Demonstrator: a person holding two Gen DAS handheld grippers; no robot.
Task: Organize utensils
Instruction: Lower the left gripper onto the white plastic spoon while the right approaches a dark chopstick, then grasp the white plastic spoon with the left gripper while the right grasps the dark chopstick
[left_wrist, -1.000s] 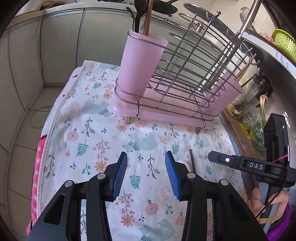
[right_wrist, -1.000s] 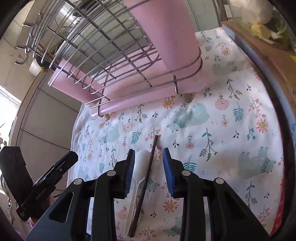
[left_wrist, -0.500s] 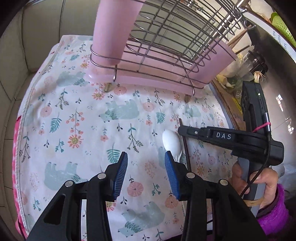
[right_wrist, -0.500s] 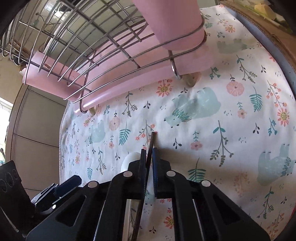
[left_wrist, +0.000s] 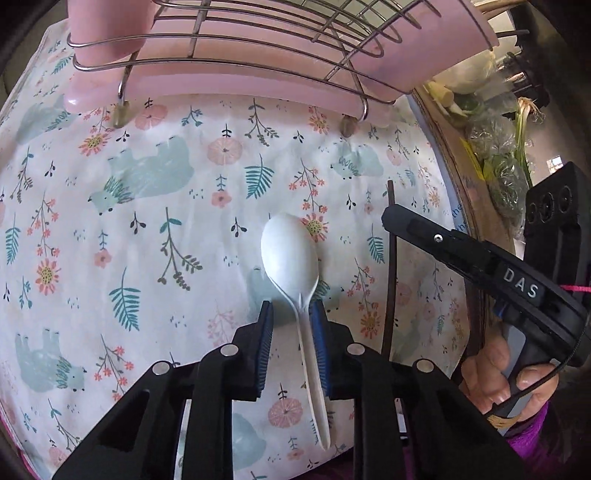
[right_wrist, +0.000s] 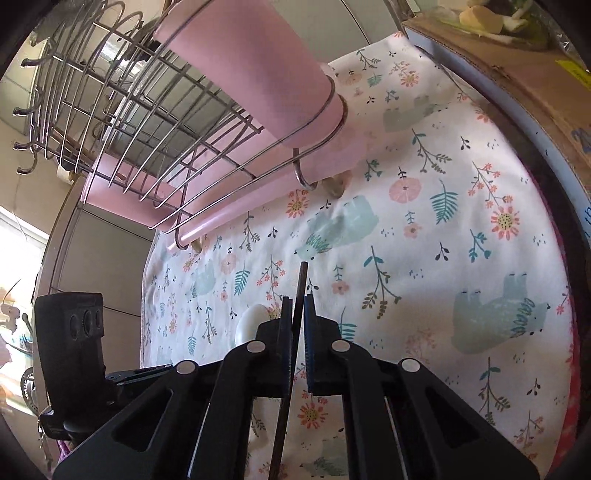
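In your left wrist view, your left gripper (left_wrist: 291, 314) sits at the lower middle of the frame with its jaws closing around the neck of a white plastic spoon (left_wrist: 290, 251); the handle runs between the blue pads, close against the right-hand one with a gap still showing at the left-hand one, so the spoon is not yet pinched. The spoon lies bowl-up on a flowered cloth (left_wrist: 129, 221) spread over the counter, its bowl toward the middle of the frame. A thin dark chopstick (left_wrist: 390, 258) lies just right of the spoon, apart from it. At the right edge your right hand (left_wrist: 506, 380) grips the handle of the other tool, whose black nose reaches in over the stick. Across the top stands a wire dish rack (left_wrist: 258, 62) on a pink tray, with a pink cup (left_wrist: 107, 29) held in its upper left corner. In your right wrist view, your right gripper (right_wrist: 296, 299) at the lower middle is clenched on the chopstick (right_wrist: 301, 280), which pokes up past the jaws toward the middle of the frame and runs down between them to the bottom edge. The spoon's bowl (right_wrist: 251, 321) peeks out just left of the jaws. The rack (right_wrist: 147, 122) and a pink cup (right_wrist: 258, 62) fill the upper left, the cloth (right_wrist: 461, 221) the right.
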